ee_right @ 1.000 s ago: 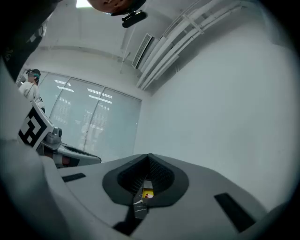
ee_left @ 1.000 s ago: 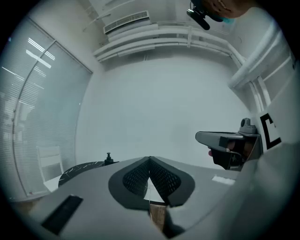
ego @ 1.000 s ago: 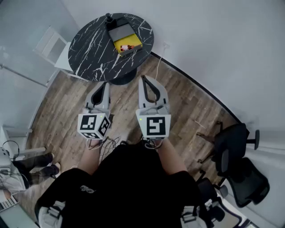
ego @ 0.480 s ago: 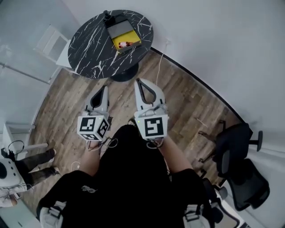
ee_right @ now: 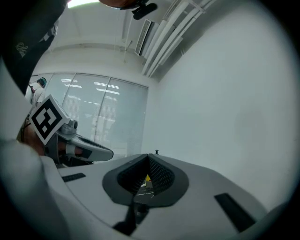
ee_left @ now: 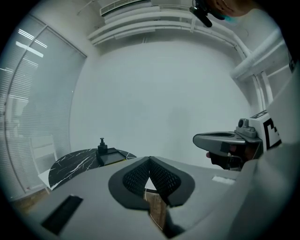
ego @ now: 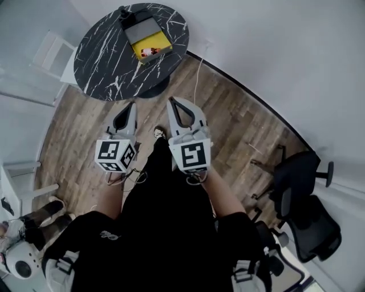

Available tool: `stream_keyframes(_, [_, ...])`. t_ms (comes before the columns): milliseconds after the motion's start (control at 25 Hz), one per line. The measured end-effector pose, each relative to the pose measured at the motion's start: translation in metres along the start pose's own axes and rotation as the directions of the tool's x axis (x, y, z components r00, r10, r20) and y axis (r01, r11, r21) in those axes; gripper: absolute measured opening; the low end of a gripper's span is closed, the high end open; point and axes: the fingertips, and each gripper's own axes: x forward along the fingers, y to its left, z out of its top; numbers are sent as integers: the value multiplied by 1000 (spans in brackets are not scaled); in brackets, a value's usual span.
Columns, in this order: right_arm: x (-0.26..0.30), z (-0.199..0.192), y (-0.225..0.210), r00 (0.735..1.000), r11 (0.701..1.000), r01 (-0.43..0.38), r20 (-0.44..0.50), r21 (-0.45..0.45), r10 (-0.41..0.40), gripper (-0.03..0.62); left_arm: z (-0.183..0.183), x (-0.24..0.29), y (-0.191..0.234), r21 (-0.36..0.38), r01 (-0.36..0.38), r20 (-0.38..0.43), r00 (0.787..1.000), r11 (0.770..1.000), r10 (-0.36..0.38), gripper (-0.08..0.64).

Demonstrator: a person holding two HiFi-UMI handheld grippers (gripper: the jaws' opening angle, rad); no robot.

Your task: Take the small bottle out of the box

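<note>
Both of my grippers are closed on nothing at the moment. On the left gripper (ee_left: pixel 149 160) the two dark mesh pads meet at the tips, with only a sliver of wood floor (ego: pixel 239 128) showing through the gap below them. The right gripper (ee_right: pixel 149 158) is the same: pads pressed together, nothing between them, and a tiny bit of yellow peeking through the opening underneath.

From the head view, I'm holding both of them side by side over the floor, pointing toward the round black marble table (ego: pixel 105 60) but well short of it.

The small bottle (ego: pixel 149 52) is lying on its side inside the box (ego: pixel 161 41), which has a yellow inside and sits open near the far edge of the table. Its gray lid (ego: pixel 140 28) is flipped back behind it. A small black thing with a knob on top (ego: pixel 124 12) stands just past the lid; I can't tell what it is.

Other stuff around includes a white chair (ego: pixel 54 54) beside the table on the left and a black office chair (ego: pixel 299 185) off to my right.
</note>
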Motion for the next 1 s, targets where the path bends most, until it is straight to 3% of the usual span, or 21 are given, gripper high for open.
stream_keyframes(480, [132,-32,-32,986,995,-98,-132,25,101,-5,-3,111,94,-36,26,-96,995,999,-29,-2])
stream_keyframes(760, [202,-40,-36,965,985,-154,-203,74,166,-5,7,156,153,-24,85,-147,985,996,-88,-2])
stream_keyframes(1000, [237,-49,-37,947,979,-190,-250,77,203,-5,3,177,185,-69,96,-172,979,993,-106,-2])
